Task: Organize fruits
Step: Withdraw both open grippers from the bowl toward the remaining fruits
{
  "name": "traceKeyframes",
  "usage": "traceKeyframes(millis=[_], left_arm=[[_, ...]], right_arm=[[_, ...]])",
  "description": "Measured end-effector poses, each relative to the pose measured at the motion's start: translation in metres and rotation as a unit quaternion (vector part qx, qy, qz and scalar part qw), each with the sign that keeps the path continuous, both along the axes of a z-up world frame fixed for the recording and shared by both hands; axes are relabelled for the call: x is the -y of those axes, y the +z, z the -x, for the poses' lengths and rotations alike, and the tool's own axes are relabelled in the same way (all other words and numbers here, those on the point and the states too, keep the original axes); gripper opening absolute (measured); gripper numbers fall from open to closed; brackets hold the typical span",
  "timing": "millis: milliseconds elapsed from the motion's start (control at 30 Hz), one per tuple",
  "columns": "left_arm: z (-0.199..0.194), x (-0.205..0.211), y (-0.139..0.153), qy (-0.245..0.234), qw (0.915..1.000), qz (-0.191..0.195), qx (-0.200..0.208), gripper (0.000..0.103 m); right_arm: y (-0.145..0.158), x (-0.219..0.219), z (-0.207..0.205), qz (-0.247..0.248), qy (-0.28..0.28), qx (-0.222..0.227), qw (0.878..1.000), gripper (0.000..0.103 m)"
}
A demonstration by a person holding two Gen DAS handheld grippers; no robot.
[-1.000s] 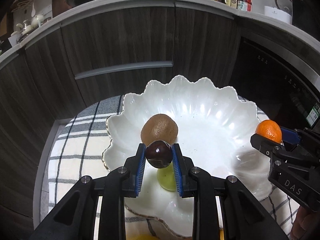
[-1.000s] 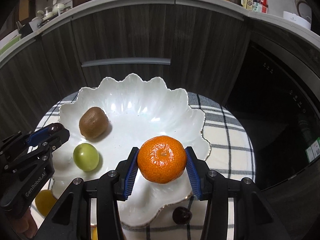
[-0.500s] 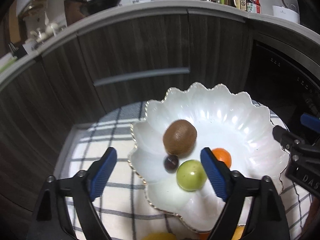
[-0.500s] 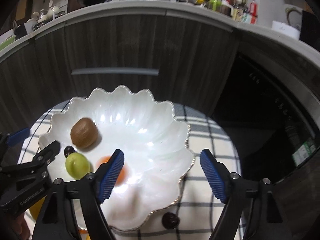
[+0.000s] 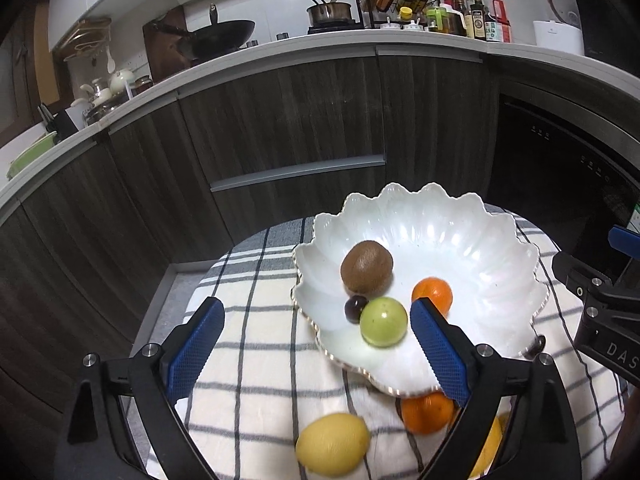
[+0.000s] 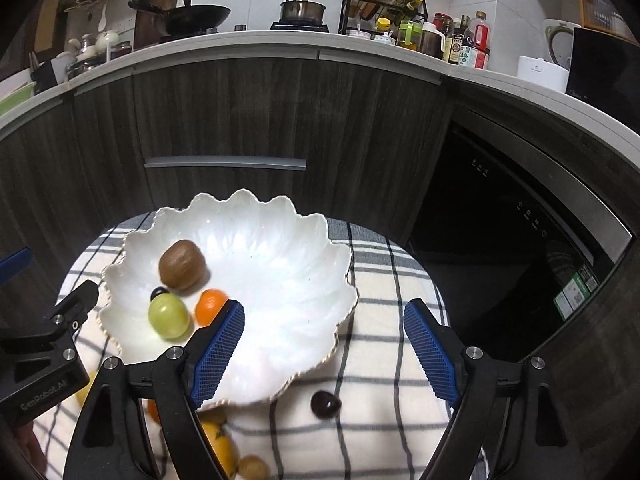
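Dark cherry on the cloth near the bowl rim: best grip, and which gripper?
Right gripper, from above. Pinch the dark cherry across its round middle; it lies alone on the checked cloth, just clear of the white bowl, jaws already open.

Right half of bowl (image 6: 304, 280) open to a gripper; kiwi (image 6: 182, 265), green fruit (image 6: 169, 316) and orange (image 6: 210, 305) crowd its left.

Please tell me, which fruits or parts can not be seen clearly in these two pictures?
- Orange on the cloth, left wrist view: top hidden under the bowl rim.
- Yellow fruit, left wrist view: mostly behind the left gripper finger.
- Fruits at the bottom edge, right wrist view: cut off and behind the right gripper arm; kind unclear.
- Dark fruit, left wrist view: blurred.
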State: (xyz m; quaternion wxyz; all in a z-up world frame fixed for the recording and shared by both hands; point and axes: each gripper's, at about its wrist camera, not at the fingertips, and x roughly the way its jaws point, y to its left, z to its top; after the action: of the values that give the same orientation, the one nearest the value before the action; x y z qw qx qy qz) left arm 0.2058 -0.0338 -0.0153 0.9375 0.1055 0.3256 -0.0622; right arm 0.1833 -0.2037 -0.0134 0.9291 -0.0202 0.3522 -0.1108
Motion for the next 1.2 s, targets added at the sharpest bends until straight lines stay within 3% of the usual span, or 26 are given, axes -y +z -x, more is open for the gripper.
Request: traceKeyframes(millis=[300, 667, 1200], left_arm=[[0.038, -0.012, -0.002, 0.006, 1.0000, -0.005, -0.005, 0.095], [0.075, -0.028, -0.037, 0.003, 0.9996, -0.021, -0.021, 0.095], [0.062, -0.022, -0.075, -0.020, 0.9985, -0.038, -0.034, 0.095]], right_arm=[[0.002, -0.009, 0.033, -0.009, 0.007, -0.001, 1.000, 0.083], [-0.026, -0.033, 0.062, 0.004, 0.033, -0.027, 0.999, 0.083], [-0.064, -0.038, 0.068, -0.002, 0.032, -0.055, 0.998, 0.083]])
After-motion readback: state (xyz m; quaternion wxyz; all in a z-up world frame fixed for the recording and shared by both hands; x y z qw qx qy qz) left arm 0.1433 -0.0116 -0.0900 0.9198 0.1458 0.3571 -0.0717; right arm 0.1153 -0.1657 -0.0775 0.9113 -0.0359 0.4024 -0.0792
